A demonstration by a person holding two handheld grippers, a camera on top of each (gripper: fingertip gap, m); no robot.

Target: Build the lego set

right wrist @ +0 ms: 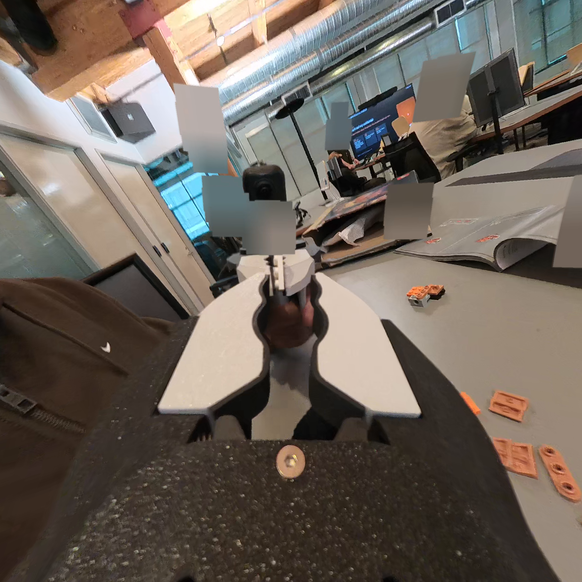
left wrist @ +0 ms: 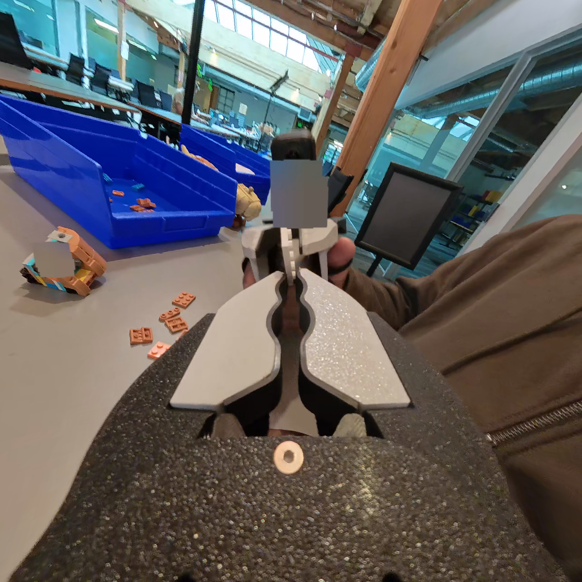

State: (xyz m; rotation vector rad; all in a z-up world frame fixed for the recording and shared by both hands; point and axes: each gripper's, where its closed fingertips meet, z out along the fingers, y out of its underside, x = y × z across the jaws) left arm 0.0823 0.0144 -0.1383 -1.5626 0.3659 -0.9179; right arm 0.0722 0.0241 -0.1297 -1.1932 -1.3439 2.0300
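Note:
My two grippers meet tip to tip above the grey table (left wrist: 63, 378). My left gripper (left wrist: 292, 275) is shut on a thin pale grey lego piece with studs (left wrist: 291, 261). My right gripper (right wrist: 289, 277) faces it and holds the same piece (right wrist: 277, 280) with its jaws a little wider apart. It also shows head-on in the left wrist view (left wrist: 291, 248). Several loose orange plates (left wrist: 176, 321) lie on the table to the left. A partly built orange model (left wrist: 85, 267) lies farther left.
Blue bins (left wrist: 141, 189) holding a few bricks stand at the back left, with a tan model (left wrist: 248, 201) beside them. A small orange and grey assembly (right wrist: 425, 294), more orange plates (right wrist: 508, 406) and an open booklet (right wrist: 472, 245) lie to the right. A brown sleeve (left wrist: 472, 299) is close on the right. My two grippers' fingertips are within a few centimetres of each other.

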